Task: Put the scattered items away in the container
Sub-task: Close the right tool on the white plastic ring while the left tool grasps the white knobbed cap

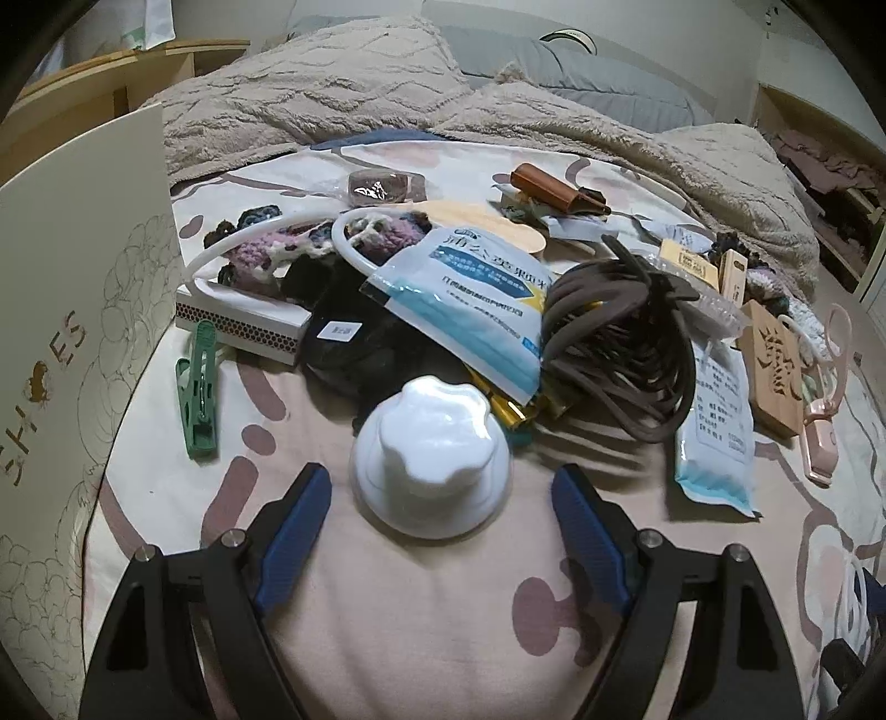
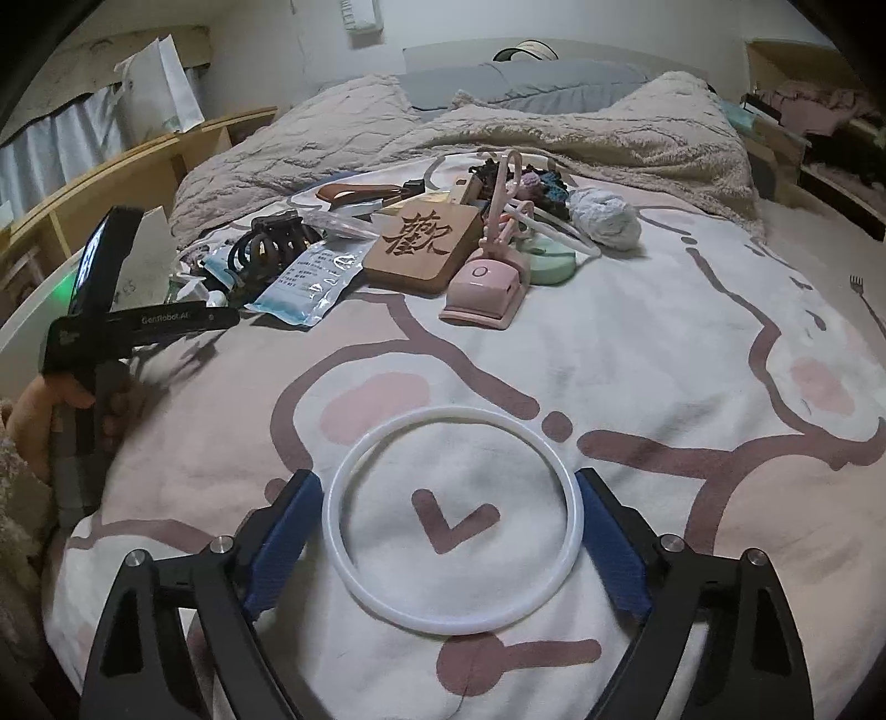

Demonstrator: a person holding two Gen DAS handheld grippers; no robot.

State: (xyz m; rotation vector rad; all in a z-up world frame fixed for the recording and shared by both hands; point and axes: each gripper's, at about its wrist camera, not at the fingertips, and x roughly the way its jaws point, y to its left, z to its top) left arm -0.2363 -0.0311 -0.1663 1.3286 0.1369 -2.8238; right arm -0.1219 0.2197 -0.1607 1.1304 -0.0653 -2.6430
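A bed [image 2: 637,354] fills the room, spread with a cream sheet printed with pink and brown cartoon shapes, a shaggy beige blanket [image 2: 354,133] bunched behind it and grey pillows [image 2: 531,83] at the head. Pale wooden shelving [image 2: 138,160] runs along the left and a cluttered open shelf [image 2: 819,133] stands on the right against off-white walls [image 2: 266,50] in dim, cool light.

Left gripper [image 1: 440,487] open, blue fingers [image 1: 296,518] flanking white lid [image 1: 431,457] on bed [image 1: 421,609], not touching. Clutter behind; green clip [image 1: 200,382] left, beside shoe box [image 1: 72,343].
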